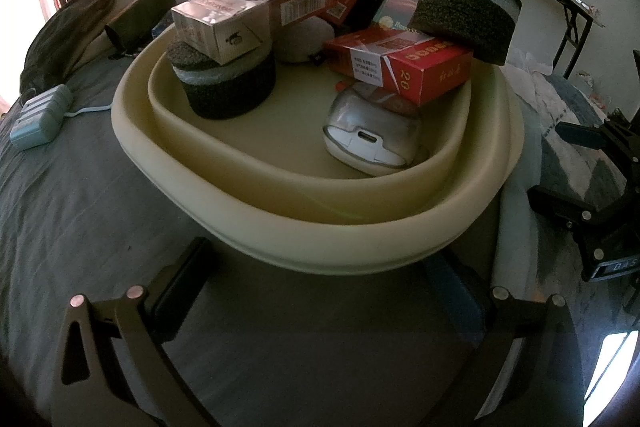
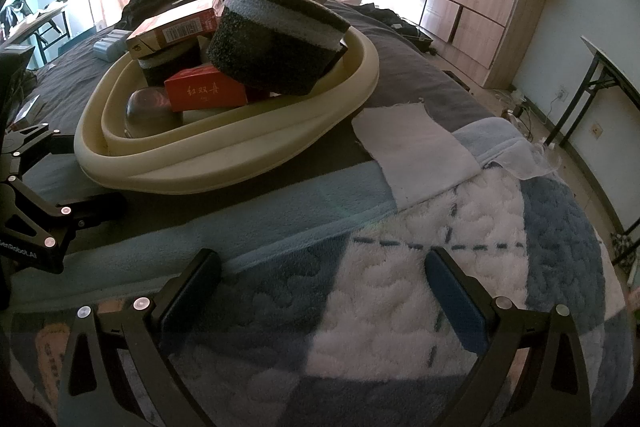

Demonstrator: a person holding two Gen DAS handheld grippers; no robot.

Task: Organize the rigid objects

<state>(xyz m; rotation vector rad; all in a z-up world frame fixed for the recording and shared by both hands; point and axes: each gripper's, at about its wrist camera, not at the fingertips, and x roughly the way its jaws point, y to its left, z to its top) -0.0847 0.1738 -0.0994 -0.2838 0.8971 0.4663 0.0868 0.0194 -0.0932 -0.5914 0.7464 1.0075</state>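
A cream tray [image 1: 280, 247] sits on the grey bedsheet [image 1: 80, 207], at twelve o'clock from the left gripper [image 1: 320, 291]. In it, a red box [image 1: 404, 67] rests on a white mouse [image 1: 372, 135] at three o'clock. A dark sponge [image 1: 228, 87] at ten o'clock carries a brown box [image 1: 248, 11]. Another sponge [image 2: 276, 39] leans on the far rim. Both grippers stand wide open and hold nothing. The right gripper [image 2: 324, 291] hovers over a patterned blanket [image 2: 400, 287], with the tray at eleven o'clock.
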